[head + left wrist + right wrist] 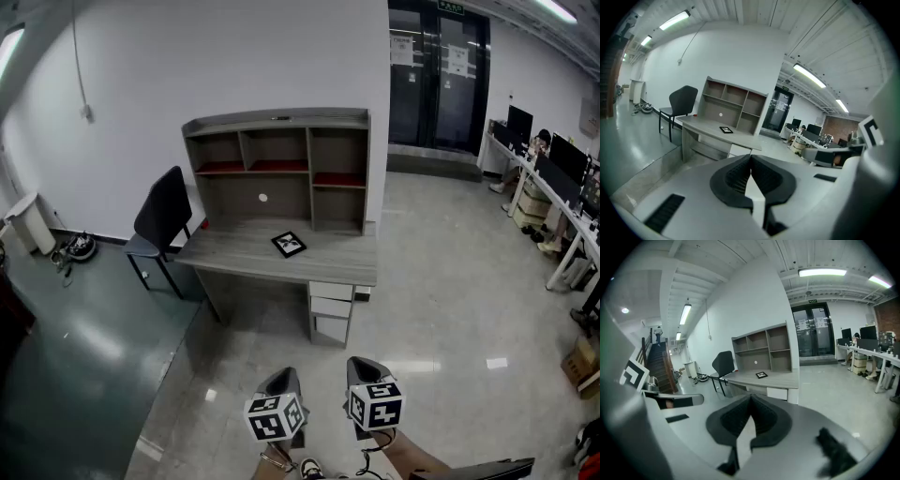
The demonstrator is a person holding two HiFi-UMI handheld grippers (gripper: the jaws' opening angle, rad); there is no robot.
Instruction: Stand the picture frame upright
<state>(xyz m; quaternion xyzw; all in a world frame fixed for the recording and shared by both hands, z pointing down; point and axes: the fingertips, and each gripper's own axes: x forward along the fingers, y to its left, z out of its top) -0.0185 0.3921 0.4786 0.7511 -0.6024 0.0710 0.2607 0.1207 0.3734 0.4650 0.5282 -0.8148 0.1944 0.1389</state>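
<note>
The picture frame (289, 245) lies flat on the desk (234, 255), right of centre and near the front edge, turned at an angle to that edge. The risk, as I judge it, is in the lift: a thin frame flat on a smooth top gives the jaws little to bite, so a tip pushed at its rim could slide it toward the near edge and off. Stood too steeply, or with any rear prop not out, it could fall back down. It looks small and square, with a dark border around a pale mat and a dark centre; whether it has a stand behind cannot be seen.

Behind it, at the far side of the desk, rises a shelf unit (277, 164) with open compartments, and a dark chair (164, 214) stands to the left. Well apart from all this, near the camera, the left gripper (284, 377) and right gripper (364, 366) hang over bare floor – both with jaws pressed together on nothing, so the task has not begun
</note>
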